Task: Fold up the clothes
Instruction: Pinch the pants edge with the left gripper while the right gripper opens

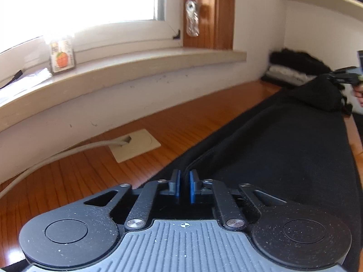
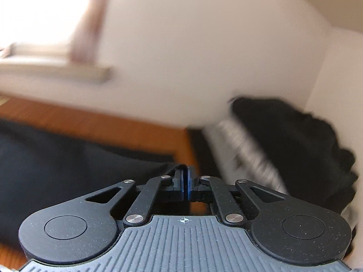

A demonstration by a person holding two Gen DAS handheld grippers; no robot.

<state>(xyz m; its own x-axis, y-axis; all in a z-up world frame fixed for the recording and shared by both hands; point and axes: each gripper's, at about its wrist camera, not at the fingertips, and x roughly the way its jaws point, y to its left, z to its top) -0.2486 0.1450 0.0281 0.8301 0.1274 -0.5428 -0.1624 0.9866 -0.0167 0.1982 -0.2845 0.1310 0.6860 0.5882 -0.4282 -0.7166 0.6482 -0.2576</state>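
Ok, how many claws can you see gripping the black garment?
2. The left claw pinches the black garment's near edge; the right claw pinches its far end.

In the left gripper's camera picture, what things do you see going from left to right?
Little picture with an orange fruit on the windowsill → beige floor plate with a cable → hanging blind-cord handle → black cloth → pile of folded clothes → the other hand-held gripper.

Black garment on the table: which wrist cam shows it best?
Left wrist: the black garment stretches sharp across the table to the far end. Right wrist shows only a motion-blurred dark patch of it, lower left.
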